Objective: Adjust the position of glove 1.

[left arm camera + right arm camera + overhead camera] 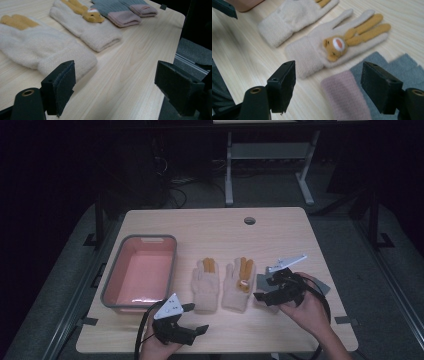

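Two cream gloves lie flat and side by side on the table, cuffs toward the person and fingers pointing away, each with orange-yellow middle fingers. The left glove (pixel 206 279) lies just right of the pink tub, and the right glove (pixel 239 280), a small gap away, bears an orange bear face with a white-and-red muzzle on its back. Just right of it lie two grey gloves (pixel 372 87) with pink ribbed cuffs, flat and close together, the nearer one almost touching the right cream glove.
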`<control>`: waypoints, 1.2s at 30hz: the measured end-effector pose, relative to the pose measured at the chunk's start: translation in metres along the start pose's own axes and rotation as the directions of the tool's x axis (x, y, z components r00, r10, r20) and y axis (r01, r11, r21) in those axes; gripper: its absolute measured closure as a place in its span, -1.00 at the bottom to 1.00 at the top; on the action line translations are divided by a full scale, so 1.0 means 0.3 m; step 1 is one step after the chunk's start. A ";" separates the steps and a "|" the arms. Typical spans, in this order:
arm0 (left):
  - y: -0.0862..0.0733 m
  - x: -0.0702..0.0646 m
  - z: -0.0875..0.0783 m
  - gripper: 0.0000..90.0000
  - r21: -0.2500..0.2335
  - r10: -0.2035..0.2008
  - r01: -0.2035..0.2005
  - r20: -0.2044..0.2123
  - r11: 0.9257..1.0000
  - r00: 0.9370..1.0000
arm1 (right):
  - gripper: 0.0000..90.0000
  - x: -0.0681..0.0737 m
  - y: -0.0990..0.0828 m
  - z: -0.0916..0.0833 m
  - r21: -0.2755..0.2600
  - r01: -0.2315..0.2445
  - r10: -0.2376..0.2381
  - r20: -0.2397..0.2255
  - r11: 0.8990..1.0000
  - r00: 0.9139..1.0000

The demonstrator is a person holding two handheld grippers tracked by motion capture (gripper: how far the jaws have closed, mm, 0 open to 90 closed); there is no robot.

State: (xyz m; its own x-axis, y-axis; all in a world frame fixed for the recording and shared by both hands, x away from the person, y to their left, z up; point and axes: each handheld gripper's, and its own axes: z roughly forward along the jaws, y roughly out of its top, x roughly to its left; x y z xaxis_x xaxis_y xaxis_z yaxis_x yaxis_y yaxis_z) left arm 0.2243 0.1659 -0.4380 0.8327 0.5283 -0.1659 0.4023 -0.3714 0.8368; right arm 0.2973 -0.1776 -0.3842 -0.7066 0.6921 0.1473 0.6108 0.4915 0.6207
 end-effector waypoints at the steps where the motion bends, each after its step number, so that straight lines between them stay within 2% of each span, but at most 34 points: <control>1: 0.001 -0.001 0.000 -0.62 0.002 0.003 -0.003 -0.002 1.000 1.000 | -0.38 -0.001 0.009 0.002 0.003 0.001 -0.001 -0.003 1.000 1.000; 3: 0.001 -0.004 0.001 -0.62 0.003 0.006 -0.006 -0.002 1.000 1.000 | -0.38 -0.004 0.023 0.007 -0.004 -0.003 0.002 -0.019 1.000 1.000; 6: 0.001 -0.006 0.001 -0.62 0.002 0.005 -0.005 -0.001 1.000 1.000 | -0.38 -0.004 0.037 0.013 -0.005 -0.001 0.001 -0.018 1.000 1.000; 11: 0.001 -0.005 0.002 -0.62 0.003 0.005 -0.005 -0.002 1.000 1.000 | -0.38 -0.004 0.090 0.027 -0.011 0.019 -0.019 -0.030 1.000 0.999; 16: 0.002 -0.004 0.001 -0.62 0.003 0.007 -0.007 -0.001 1.000 1.000 | -0.38 0.003 0.137 0.049 0.008 0.046 -0.046 -0.025 0.999 0.999; 25: 0.003 -0.001 -0.007 -0.62 -0.003 0.007 -0.007 -0.008 1.000 1.000 | -0.37 -0.004 0.203 0.119 0.085 0.066 -0.065 -0.017 0.994 0.998; 30: 0.004 0.001 -0.009 -0.62 -0.007 0.007 -0.007 -0.008 1.000 1.000 | -0.35 -0.009 0.206 0.156 0.117 0.065 -0.065 -0.001 0.991 0.998; 31: 0.004 0.001 -0.008 -0.62 -0.006 0.006 -0.006 -0.008 1.000 1.000 | -0.28 -0.011 0.204 0.175 0.139 0.076 -0.076 -0.009 0.987 0.997; 36: 0.003 0.001 -0.006 -0.62 0.000 0.007 -0.007 -0.006 1.000 1.000 | -0.27 -0.010 0.205 0.212 0.182 0.083 -0.082 -0.012 0.980 0.997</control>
State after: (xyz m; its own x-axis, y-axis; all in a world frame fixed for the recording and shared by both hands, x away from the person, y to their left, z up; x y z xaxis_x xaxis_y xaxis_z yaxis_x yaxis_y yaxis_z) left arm 0.2243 0.1671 -0.4363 0.8334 0.5298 -0.1571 0.3964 -0.3750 0.8380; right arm 0.3597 -0.1159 -0.3953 -0.7587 0.6430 0.1047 0.6049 0.6355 0.4799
